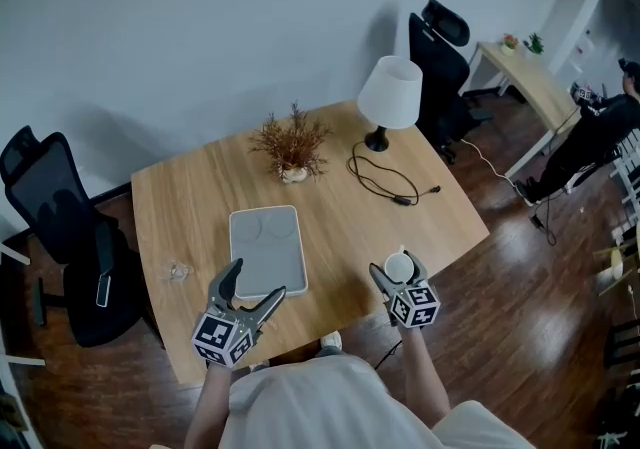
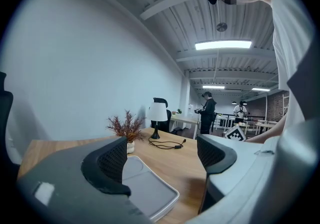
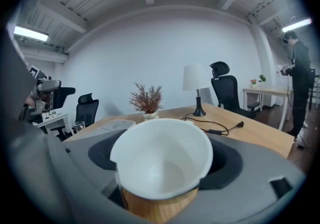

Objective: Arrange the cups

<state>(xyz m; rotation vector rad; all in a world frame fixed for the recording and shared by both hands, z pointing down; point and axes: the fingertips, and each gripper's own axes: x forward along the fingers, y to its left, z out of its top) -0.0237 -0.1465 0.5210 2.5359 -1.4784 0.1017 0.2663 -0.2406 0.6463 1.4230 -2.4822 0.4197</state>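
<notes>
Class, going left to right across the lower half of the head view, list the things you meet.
Black office chair → small glass → grey tray → white cup

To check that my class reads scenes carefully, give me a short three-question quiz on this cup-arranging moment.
1. True or false: the left gripper is shut.
2. What lies on the table between the left gripper and the dried plant? A lamp, B grey tray, C cable.
3. Fill in: the right gripper is shut on a white ____.
Key: 1 false; 2 B; 3 cup.
</notes>
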